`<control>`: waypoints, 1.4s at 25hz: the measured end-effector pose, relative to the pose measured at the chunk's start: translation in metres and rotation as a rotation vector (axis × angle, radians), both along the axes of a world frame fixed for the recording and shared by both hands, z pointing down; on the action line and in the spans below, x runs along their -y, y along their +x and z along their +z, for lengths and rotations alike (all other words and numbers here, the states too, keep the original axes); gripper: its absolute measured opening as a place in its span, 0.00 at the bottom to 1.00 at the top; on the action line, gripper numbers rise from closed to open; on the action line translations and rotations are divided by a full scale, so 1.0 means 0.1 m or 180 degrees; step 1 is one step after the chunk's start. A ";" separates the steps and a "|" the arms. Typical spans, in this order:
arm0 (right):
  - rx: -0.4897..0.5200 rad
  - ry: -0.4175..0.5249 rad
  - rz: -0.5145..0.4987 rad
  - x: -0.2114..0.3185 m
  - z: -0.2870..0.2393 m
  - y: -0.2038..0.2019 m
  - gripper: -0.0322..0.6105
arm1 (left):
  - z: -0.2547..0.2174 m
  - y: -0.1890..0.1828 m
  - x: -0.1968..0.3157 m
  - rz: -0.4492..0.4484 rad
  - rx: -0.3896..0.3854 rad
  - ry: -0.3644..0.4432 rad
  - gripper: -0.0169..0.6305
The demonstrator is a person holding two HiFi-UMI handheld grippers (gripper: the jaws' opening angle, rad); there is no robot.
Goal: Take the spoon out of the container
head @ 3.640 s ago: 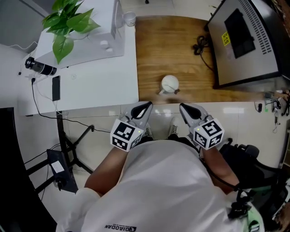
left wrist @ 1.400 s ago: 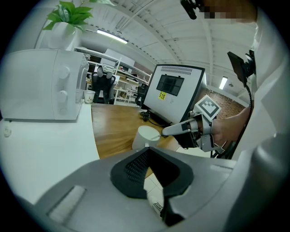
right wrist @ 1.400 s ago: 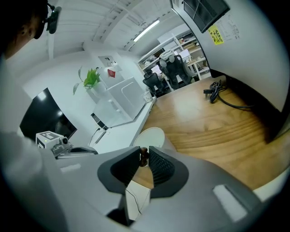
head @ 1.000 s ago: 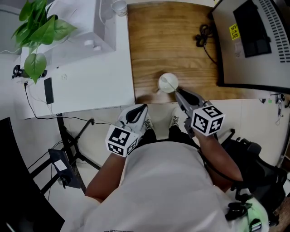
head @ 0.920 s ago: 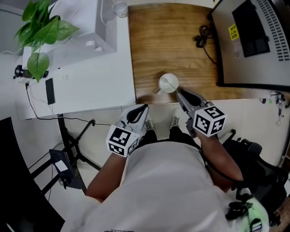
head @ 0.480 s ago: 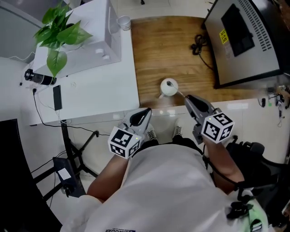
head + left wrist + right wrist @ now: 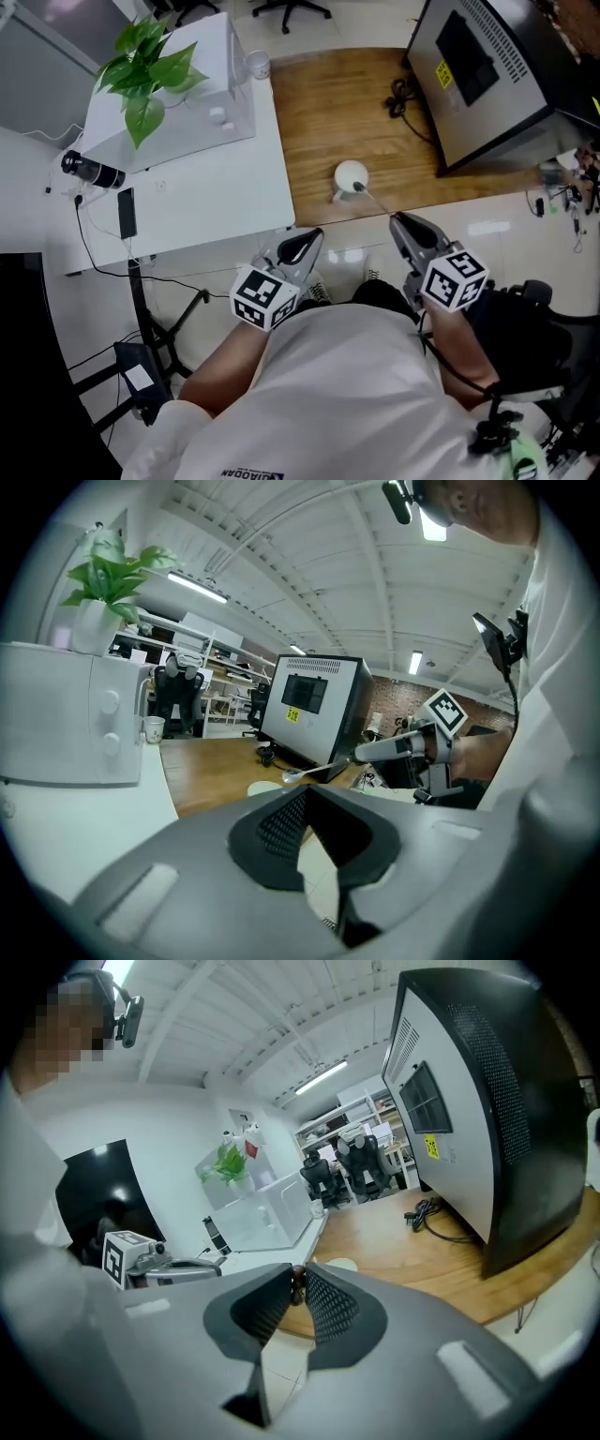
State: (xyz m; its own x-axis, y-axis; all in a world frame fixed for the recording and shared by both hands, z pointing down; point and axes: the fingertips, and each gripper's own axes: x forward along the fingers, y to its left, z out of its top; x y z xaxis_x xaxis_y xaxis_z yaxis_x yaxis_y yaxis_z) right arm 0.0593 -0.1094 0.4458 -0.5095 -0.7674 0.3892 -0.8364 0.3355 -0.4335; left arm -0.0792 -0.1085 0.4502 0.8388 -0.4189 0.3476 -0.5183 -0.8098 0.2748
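I grip the spoon (image 7: 374,200) in the right hand-held gripper (image 7: 401,221), just beside the container (image 7: 349,172) on the desk (image 7: 323,112); left hand-held gripper (image 7: 309,239) closed, empty. Cable (image 7: 401,94) and cabinet (image 7: 478,70) far right.

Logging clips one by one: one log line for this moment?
right tool: shut on spoon | spoon: above container | left tool: shut, empty

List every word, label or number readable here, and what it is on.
"QIAODAN", upside down and only just legible, on the white shirt.
Yellow label on the grey cabinet: print too small to read.
Left marker cube and right marker cube: square patterns only, no letters.
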 end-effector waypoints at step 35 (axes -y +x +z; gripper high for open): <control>0.0017 0.0427 -0.0718 -1.67 -0.44 0.82 0.13 | -0.17 0.72 -1.80 -0.0896 0.0153 0.0177 0.03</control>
State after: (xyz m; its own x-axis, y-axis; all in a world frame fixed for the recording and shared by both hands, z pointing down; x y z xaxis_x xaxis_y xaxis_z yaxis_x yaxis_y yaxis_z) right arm 0.1413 0.0577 0.4020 -0.6754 -0.6787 0.2885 -0.7317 0.5680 -0.3769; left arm -0.0069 0.0712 0.4333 0.6700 -0.6524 0.3542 -0.7362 -0.6455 0.2036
